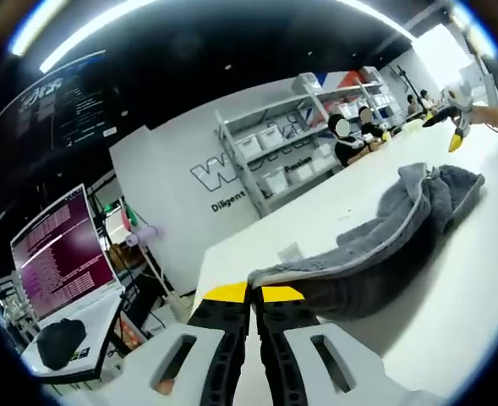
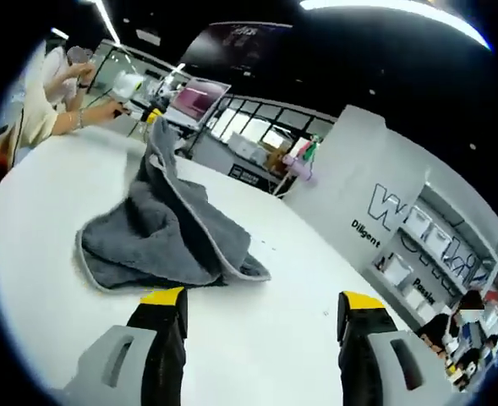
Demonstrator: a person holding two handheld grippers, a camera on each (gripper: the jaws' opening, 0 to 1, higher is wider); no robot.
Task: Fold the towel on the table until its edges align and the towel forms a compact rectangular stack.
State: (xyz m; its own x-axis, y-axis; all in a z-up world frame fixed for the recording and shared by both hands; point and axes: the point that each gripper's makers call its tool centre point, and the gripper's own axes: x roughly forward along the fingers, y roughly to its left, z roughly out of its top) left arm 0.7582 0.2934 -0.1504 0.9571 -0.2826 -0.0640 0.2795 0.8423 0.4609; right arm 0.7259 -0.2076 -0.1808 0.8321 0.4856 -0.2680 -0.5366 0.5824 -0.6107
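On the light grey partition wall (image 1: 181, 161) behind the metal shelving stands large outlined lettering beginning with "W", the rest hidden by the shelves, and below it a small black word, "Diligent" (image 1: 229, 201). The right gripper view shows the same grey wall (image 2: 375, 186) with "Diligent" (image 2: 367, 233) under the big "W". The open laptop's pink screen (image 1: 62, 249) carries lines of text too small to read.
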